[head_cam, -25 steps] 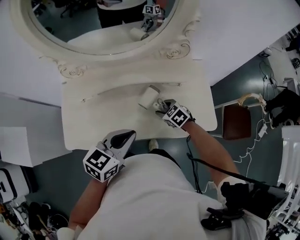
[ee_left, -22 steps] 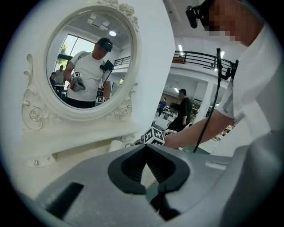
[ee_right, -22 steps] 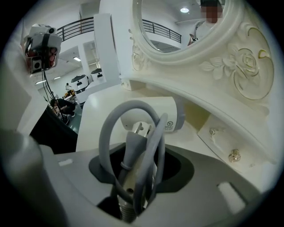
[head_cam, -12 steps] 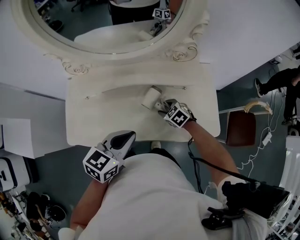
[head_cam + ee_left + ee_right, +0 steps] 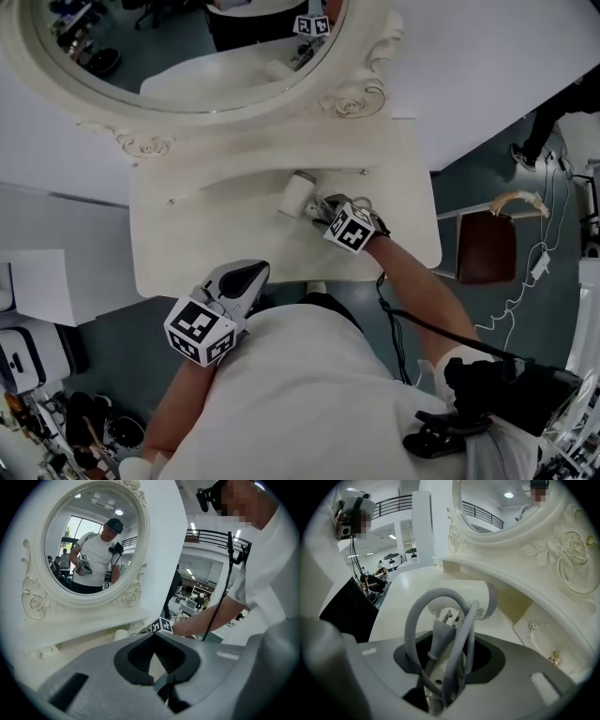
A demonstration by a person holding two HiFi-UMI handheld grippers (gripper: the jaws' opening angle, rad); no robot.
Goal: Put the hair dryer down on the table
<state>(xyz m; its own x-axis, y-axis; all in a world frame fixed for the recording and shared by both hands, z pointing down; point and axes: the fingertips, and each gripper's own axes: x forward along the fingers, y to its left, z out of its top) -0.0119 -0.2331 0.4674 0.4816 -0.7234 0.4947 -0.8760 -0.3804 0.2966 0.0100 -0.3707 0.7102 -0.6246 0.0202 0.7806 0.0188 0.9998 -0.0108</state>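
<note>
The white hair dryer lies low over the white dressing table, its barrel pointing toward the mirror base. My right gripper is shut on its handle, with the grey cord looped around it. In the right gripper view the hair dryer sits just beyond the jaws and the cord and plug run between them. Whether the barrel rests on the tabletop I cannot tell. My left gripper hangs at the table's front edge, shut and holding nothing; in the left gripper view its jaws meet at the left gripper's tip.
An oval mirror in an ornate white frame stands at the back of the table, with a raised ledge under it. A brown chair stands on the floor to the right. White cables trail nearby.
The head view has shifted a little. The right gripper and hair dryer stay at the same spot on the table, and the left gripper has not moved.
</note>
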